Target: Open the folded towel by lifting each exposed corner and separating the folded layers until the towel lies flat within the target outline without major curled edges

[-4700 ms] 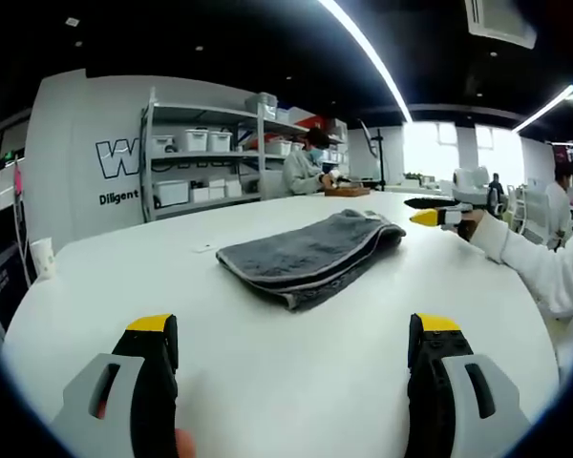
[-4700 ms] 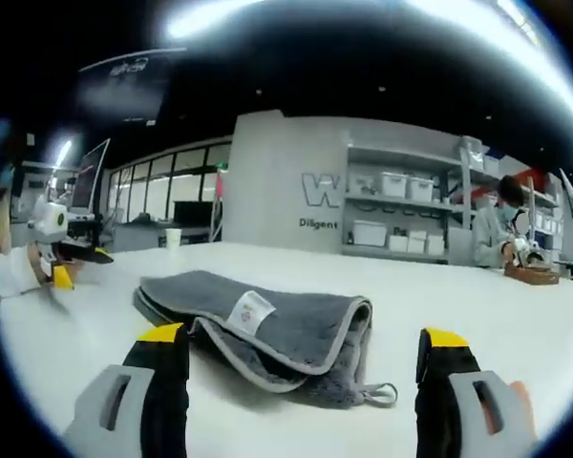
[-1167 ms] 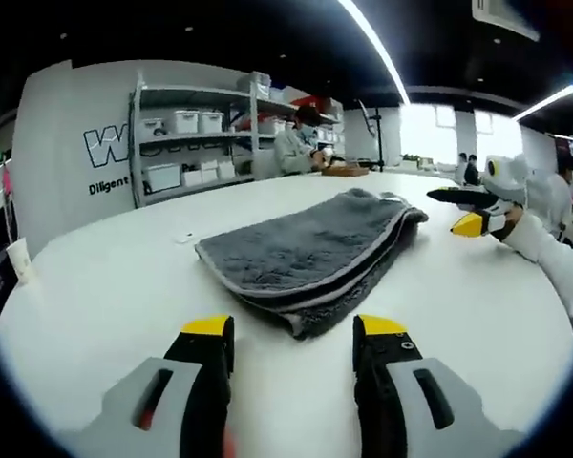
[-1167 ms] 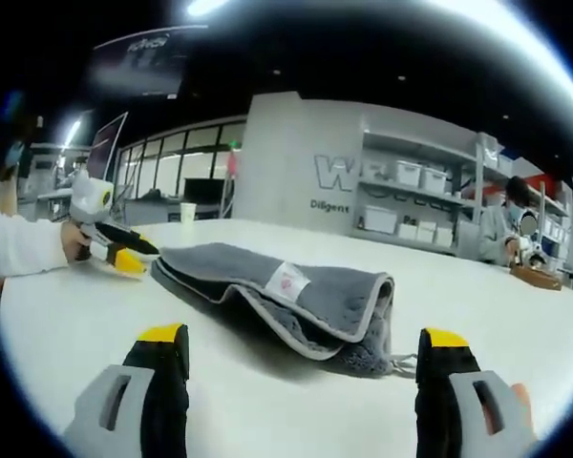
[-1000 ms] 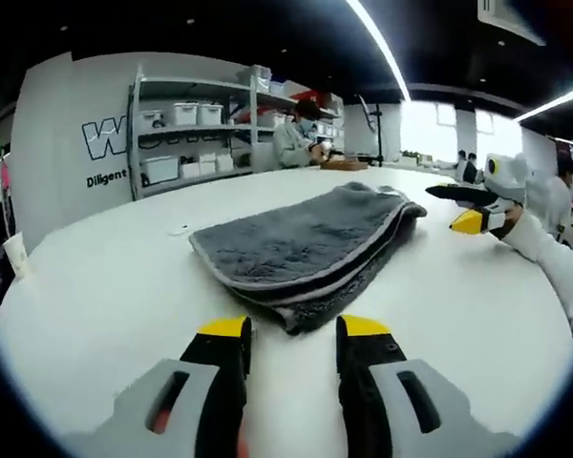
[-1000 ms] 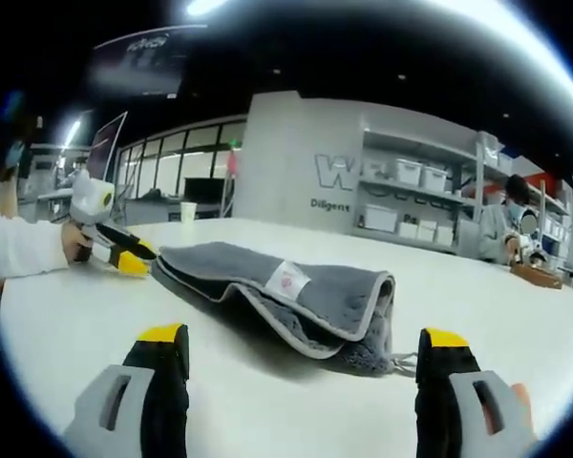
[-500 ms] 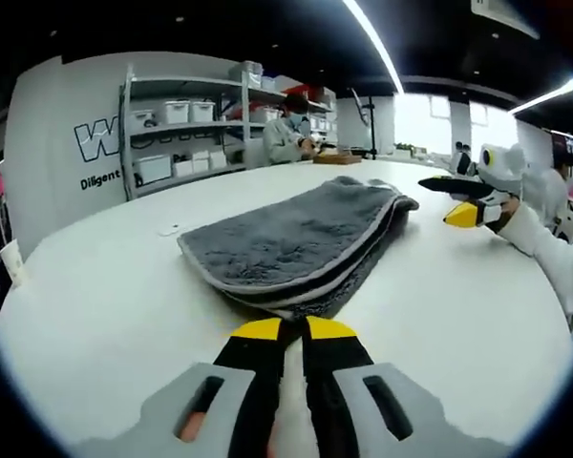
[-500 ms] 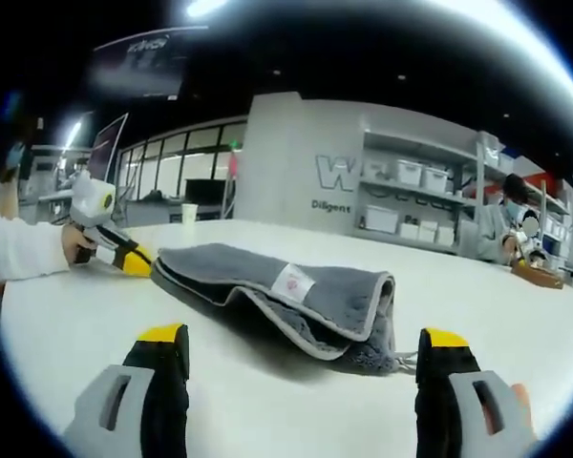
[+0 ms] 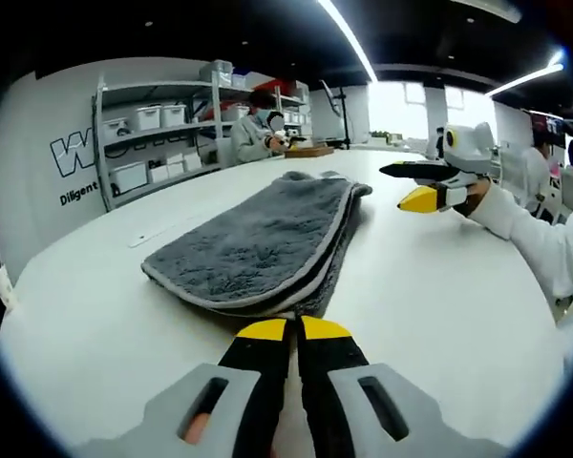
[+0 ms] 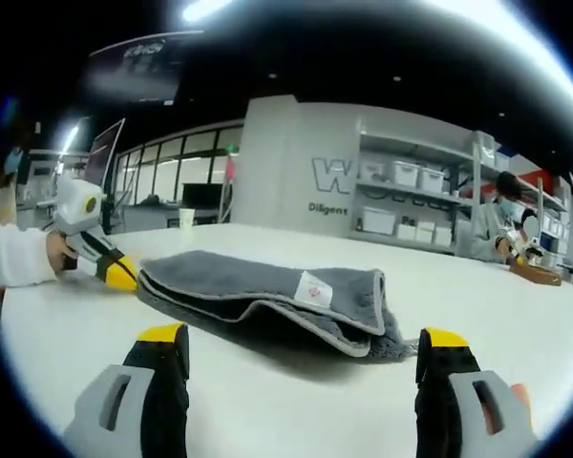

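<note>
A grey folded towel (image 9: pixel 258 234) lies in several layers on the white table (image 9: pixel 439 286). My left gripper (image 9: pixel 294 330) is shut at its near corner, yellow tips pressed together against the fabric's edge. In the right gripper view this gripper (image 10: pixel 124 277) is held by a white-sleeved hand, with its yellow tip touching the towel's (image 10: pixel 258 281) left end. The towel's white label (image 10: pixel 313 287) faces up near the folded right edge. My right gripper (image 10: pixel 303 336) is open, just short of the towel's side, with nothing between its fingers. In the left gripper view it (image 9: pixel 393 186) hovers beyond the towel's right side.
Metal shelves (image 9: pixel 158 143) with white bins stand along the back wall. A person (image 9: pixel 253 134) sits at the table's far end beside a wooden item (image 9: pixel 307 151). A paper cup (image 10: pixel 187 218) stands at the table's far edge. Bare tabletop lies around the towel.
My left gripper's jaws went from wide open to shut while closing in on the towel's near corner. The towel's left end has shifted slightly. The right gripper stays open and almost still.
</note>
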`<state>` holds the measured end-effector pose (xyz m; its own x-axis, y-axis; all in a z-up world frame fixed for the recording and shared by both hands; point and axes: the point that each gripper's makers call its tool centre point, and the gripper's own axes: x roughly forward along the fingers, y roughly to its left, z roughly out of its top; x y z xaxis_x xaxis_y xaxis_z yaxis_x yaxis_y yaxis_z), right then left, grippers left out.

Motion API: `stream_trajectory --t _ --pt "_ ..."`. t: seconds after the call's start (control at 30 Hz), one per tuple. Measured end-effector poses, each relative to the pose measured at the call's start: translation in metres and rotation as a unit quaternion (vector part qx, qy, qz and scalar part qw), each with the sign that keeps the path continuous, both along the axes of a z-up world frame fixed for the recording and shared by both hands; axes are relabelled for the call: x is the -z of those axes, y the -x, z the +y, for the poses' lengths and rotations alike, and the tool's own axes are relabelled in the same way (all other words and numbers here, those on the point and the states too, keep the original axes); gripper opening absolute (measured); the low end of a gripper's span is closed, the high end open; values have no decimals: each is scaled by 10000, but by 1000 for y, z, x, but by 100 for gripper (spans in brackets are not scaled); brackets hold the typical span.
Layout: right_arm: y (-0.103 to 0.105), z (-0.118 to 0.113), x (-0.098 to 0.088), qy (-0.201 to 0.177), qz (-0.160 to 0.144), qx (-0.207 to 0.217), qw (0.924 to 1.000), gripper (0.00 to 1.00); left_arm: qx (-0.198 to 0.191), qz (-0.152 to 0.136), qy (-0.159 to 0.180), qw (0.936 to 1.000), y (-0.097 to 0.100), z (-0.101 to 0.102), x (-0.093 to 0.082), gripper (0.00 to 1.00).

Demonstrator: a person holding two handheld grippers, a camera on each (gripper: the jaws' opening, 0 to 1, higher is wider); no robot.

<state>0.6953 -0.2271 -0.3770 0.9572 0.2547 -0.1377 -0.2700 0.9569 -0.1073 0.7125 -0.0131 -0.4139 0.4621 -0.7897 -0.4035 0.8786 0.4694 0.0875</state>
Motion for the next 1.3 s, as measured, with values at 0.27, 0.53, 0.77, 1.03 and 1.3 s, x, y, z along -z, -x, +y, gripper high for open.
stream_trajectory --t 0.27,0.53,0.77,1.03,1.3 --pt "2 -2 0 -77 9 26 10000 99 150 51 -45 9999 21 -24 1 3" --pt "3 -13 -3 -308 -27 203 9993 98 340 61 -157 9993 41 -56 1 2" --pt "3 -19 -8 -394 -115 309 9987 98 454 -6 -153 9988 56 -91 0 3" --pt "4 -29 -15 -650 -246 456 9965 98 521 -42 -158 9985 70 -136 -1 3" --pt "3 -35 -15 -777 -244 567 9951 98 451 15 73 9990 75 -170 -6 2"
